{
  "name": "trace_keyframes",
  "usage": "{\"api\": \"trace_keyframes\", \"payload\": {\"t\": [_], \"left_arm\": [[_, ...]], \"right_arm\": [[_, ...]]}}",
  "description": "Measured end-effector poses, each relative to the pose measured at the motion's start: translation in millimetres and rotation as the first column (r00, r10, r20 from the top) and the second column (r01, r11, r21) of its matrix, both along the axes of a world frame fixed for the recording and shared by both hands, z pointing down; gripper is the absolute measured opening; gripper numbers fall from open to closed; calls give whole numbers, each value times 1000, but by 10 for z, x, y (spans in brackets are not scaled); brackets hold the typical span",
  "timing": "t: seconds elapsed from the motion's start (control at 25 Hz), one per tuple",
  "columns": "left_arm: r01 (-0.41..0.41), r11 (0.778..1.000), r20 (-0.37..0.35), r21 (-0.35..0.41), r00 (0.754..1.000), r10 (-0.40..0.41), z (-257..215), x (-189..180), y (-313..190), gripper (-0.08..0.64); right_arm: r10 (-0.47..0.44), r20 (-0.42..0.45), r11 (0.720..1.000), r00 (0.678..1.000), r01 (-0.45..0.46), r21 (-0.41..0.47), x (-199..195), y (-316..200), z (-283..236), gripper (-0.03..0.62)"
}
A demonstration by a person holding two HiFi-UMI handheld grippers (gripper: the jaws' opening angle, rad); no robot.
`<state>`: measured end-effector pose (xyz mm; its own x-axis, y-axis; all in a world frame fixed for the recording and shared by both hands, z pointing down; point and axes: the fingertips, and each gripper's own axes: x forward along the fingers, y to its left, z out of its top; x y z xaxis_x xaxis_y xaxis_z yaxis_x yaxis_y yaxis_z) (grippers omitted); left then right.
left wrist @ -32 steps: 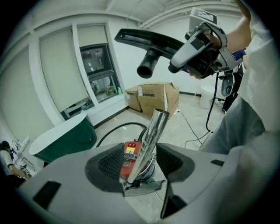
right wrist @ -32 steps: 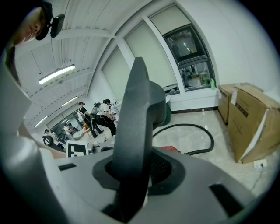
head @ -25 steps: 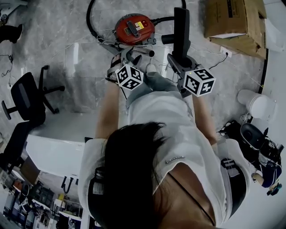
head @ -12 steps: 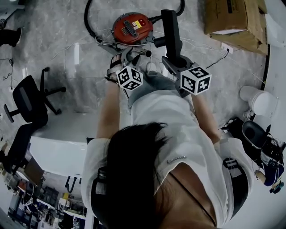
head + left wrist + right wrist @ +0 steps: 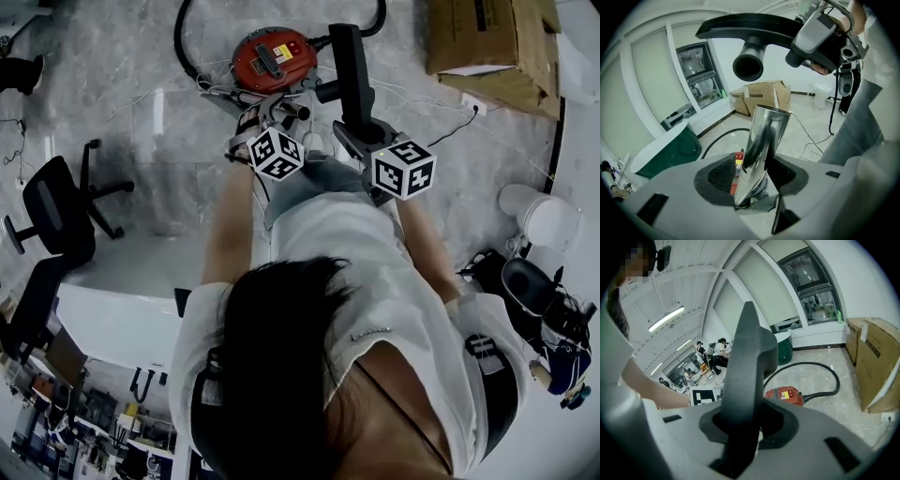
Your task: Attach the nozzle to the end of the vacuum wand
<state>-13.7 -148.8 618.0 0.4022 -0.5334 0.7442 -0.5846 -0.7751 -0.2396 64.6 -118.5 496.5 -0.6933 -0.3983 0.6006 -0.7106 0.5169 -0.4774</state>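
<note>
My left gripper [image 5: 752, 187] was clamped on the chrome wand [image 5: 765, 136], right gripper [image 5: 740, 430] on the black nozzle [image 5: 748, 357]; socket [image 5: 748, 67] faced the wand end, apart, push-on not yet done

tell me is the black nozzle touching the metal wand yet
Apart. In the left gripper view, the nozzle hangs above the wand, with the cardboard box visible between them.

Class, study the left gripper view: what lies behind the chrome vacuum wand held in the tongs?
Behind the chrome wand: a cardboard box and a black hose on the floor. Only a red sliver of the vacuum cleaner shows; the rest is covered.
</note>
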Motion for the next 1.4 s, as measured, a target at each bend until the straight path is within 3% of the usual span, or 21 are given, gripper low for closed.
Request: {"api": "trace_keyframes", "payload": {"t": [0.24,0.4,0.68,1.0,1.4], "left_arm": [[52,997,-52,-53,997,-55,7,17,23,183],[86,995,-82,-58,993,-90,-38,-42,-54,183],[148,987,-140,-55,978,-155,-163,-183,-299,183],[151,987,-176,-54,972,-158,-250,-230,-385,183],[124,990,-207,-65,969,-135,-258,-268,-362,184]], "right_arm": [[-10,39,999,999,11,-36,-44,67,85,107],[-49,16,998,999,50,-43,-106,116,165,107],[-52,50,998,997,53,-29,-265,20,136,107],[-72,53,997,996,74,-36,-405,-211,130,107],[-165,48,980,985,170,-106,-467,-168,115,107]]}}
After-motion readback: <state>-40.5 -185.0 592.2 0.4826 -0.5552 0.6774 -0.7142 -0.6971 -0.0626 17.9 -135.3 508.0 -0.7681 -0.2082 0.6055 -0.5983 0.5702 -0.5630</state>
